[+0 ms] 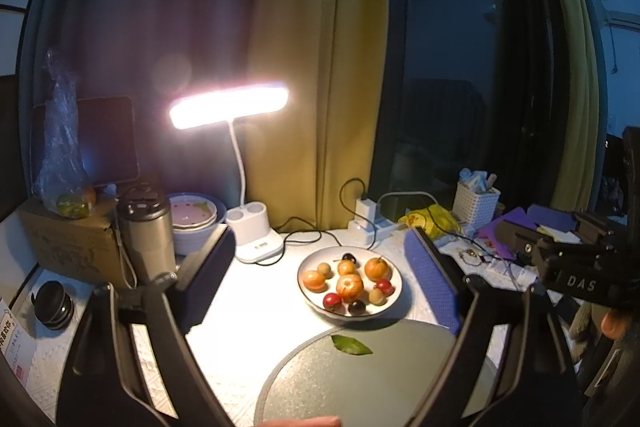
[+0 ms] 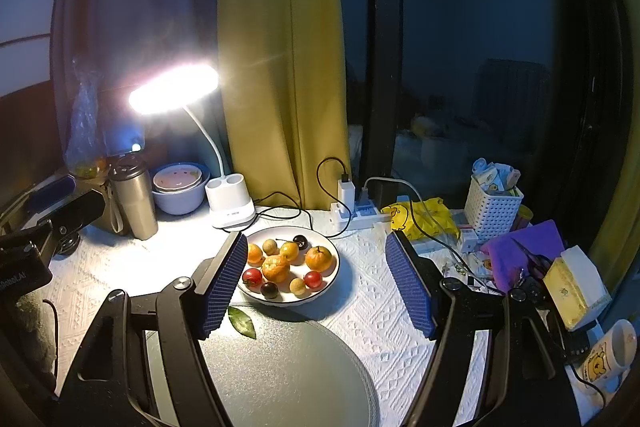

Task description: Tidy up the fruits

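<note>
Grey round mat (image 1: 360,379) nearest, green leaf (image 1: 351,344) on its far edge. Left gripper (image 1: 326,275) spread wide, nothing between fingers; white plate (image 1: 394,297) of fruits ahead, framed in gap, apart from both pads. Big orange (image 1: 349,287) at plate centre, cherries and small oranges round it. Right gripper (image 2: 316,281) also wide, holding nothing; plate (image 2: 332,279) just beside its left finger (image 2: 224,283), part hidden behind it. Lit desk lamp (image 1: 230,106) behind plate.
</note>
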